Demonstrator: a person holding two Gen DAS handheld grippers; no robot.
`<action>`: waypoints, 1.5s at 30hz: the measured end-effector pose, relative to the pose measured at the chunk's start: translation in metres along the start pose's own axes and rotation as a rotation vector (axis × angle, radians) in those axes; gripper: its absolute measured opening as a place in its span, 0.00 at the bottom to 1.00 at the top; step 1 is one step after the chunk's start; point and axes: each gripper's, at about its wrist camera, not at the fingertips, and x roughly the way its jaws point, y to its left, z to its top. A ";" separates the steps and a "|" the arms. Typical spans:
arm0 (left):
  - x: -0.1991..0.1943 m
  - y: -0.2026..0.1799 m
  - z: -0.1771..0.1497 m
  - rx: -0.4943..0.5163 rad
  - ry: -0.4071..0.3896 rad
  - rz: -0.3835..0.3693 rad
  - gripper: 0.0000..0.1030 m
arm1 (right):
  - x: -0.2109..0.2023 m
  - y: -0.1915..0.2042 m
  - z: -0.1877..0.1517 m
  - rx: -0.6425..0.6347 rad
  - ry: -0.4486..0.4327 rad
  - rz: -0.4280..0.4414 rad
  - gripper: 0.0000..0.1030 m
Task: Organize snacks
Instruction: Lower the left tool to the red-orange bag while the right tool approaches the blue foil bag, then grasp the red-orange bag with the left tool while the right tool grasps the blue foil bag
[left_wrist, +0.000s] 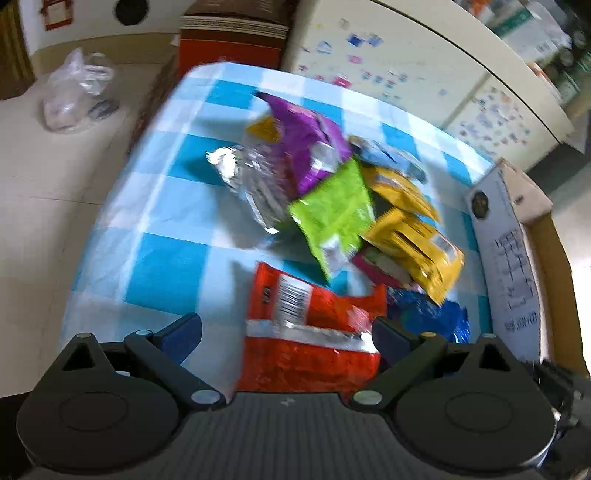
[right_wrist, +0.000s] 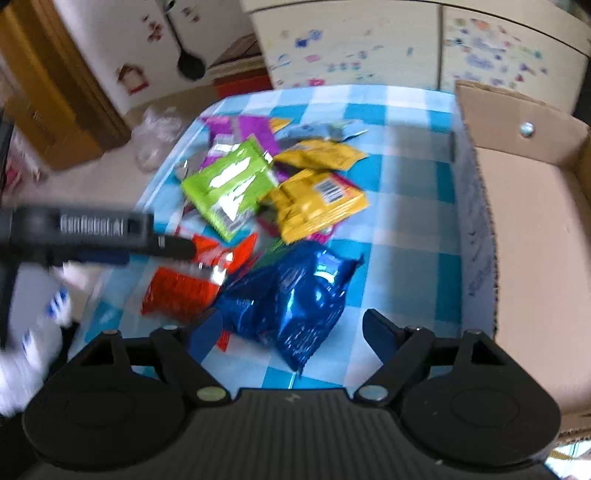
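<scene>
A heap of snack packets lies on a blue-and-white checked tablecloth (left_wrist: 166, 258): purple (left_wrist: 303, 140), silver (left_wrist: 251, 173), green (left_wrist: 332, 210), yellow (left_wrist: 417, 243), blue (left_wrist: 428, 314) and red (left_wrist: 306, 332). My left gripper (left_wrist: 286, 339) is open low over the red packet, which lies between its fingers; the left pad stands clear of it. My right gripper (right_wrist: 293, 332) is open just above the blue packet (right_wrist: 288, 295), whose near end lies between its fingers, and neither pad presses on it. In the right wrist view the left gripper's body (right_wrist: 74, 229) reaches in over the red packet (right_wrist: 177, 291).
An open cardboard box (right_wrist: 535, 221) stands at the table's right edge, its printed wall (left_wrist: 517, 236) facing the packets. A clear plastic bag (left_wrist: 74, 96) lies on the floor at the left. A stickered cupboard (left_wrist: 388, 74) stands behind. A white sleeve (right_wrist: 37, 314) is at the lower left.
</scene>
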 end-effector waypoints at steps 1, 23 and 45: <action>0.002 -0.003 -0.002 0.014 0.013 -0.013 0.97 | -0.002 -0.002 0.001 0.014 -0.007 0.000 0.82; 0.007 0.009 -0.002 -0.008 0.008 0.067 0.99 | 0.013 -0.020 0.006 0.249 -0.014 0.056 0.84; 0.020 -0.007 -0.013 0.123 0.061 0.129 1.00 | 0.008 -0.020 0.012 0.290 -0.066 -0.024 0.85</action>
